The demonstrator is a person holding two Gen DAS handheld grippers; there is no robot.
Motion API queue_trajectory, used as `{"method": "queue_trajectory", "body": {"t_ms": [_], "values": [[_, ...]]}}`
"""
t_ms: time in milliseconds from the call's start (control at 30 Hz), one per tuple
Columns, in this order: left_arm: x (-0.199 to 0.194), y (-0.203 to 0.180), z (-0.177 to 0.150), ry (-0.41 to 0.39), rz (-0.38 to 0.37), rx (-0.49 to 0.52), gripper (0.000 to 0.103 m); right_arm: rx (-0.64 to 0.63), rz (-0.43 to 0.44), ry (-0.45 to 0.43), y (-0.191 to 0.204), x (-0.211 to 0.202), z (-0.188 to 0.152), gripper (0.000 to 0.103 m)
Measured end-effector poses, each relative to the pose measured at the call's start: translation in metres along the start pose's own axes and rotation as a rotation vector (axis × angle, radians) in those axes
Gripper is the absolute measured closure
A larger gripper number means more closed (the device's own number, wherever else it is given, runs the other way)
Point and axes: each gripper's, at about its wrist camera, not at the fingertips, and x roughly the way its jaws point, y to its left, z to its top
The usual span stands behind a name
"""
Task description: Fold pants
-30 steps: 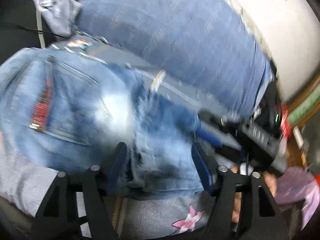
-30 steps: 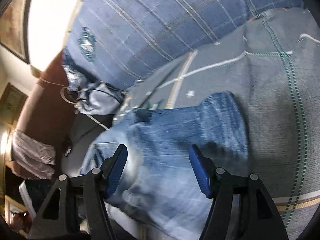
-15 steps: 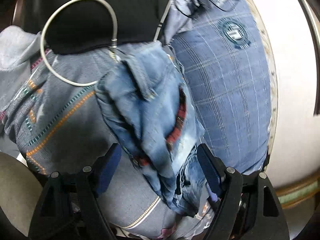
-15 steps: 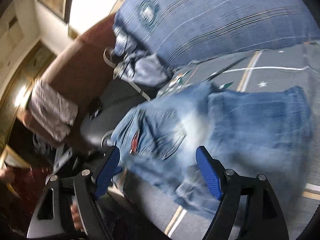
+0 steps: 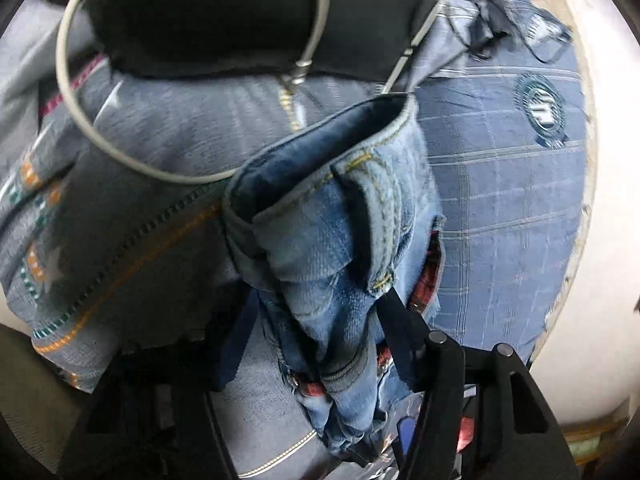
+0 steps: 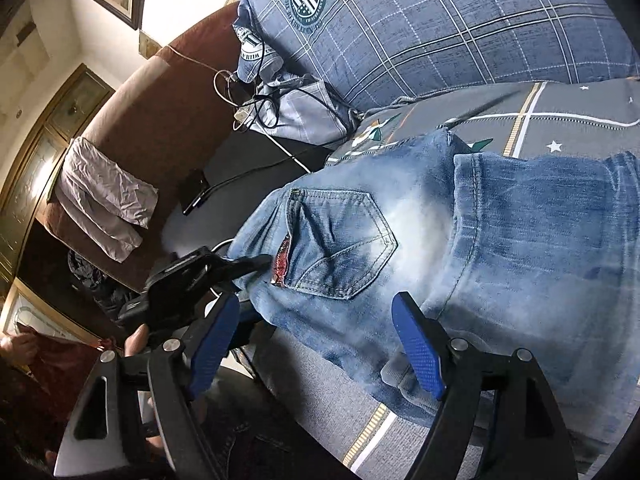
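- The left tongs (image 5: 320,340) are pinched tight on the waist edge of the jeans (image 5: 344,248). The cloth bunches up between them and rises just ahead of them.
- The right tongs (image 6: 316,344) are wide apart and hold nothing. They hang just over the near edge of the jeans, a bit in front of the back pocket (image 6: 340,240).
- In the right view, the left tongs show off to the left side, biting the waist near the red trim of that pocket.
- The jeans lie on the bed cover (image 6: 560,116), which has stripes and little stars. One leg end is already laid back over the seat part, to the right of the right tongs.
- Farther out is a blue check pillow (image 6: 440,20). Past the left tongs lie a grey cable loop (image 5: 120,148) and something black.
- I think one fold is made and the waist end is being lifted for the next fold.
- The next move likely needs the right tongs to close on the waist edge too. Then both can carry it over evenly, so the denim does not twist or slip.
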Motion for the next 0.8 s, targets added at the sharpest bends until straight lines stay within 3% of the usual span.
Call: {"method": "queue_trajectory", "body": {"t_ms": [133,233,267,467,567,600,700,800], "values": [[0.001,0.003,0.0,-0.012,0.006,-0.011,0.043,0.006,-0.005,0.001,-0.001,-0.001,0.0,0.024],[-0.003,-0.002,-0.006,-0.055,0.037,0.055,0.073,0.011,-0.005,0.004,-0.001,-0.001,0.0,0.024],[-0.005,-0.006,-0.01,-0.081,0.052,0.089,0.079,0.014,-0.001,0.005,-0.001,-0.002,0.001,0.024],[-0.018,-0.032,-0.04,-0.195,0.108,0.273,0.088,0.026,0.076,0.039,0.009,-0.008,0.022,0.023],[-0.019,-0.05,-0.06,-0.265,0.198,0.43,0.089,0.027,0.093,0.123,0.021,0.008,0.047,0.023],[-0.015,-0.062,-0.069,-0.297,0.264,0.517,0.089,0.003,0.098,0.178,0.029,0.019,0.059,0.023],[-0.009,-0.078,-0.099,-0.372,0.369,0.727,0.09,-0.088,0.117,0.296,0.049,0.045,0.084,0.023],[-0.002,-0.089,-0.132,-0.426,0.437,0.947,0.09,-0.183,0.08,0.412,0.069,0.072,0.102,0.023]]}}
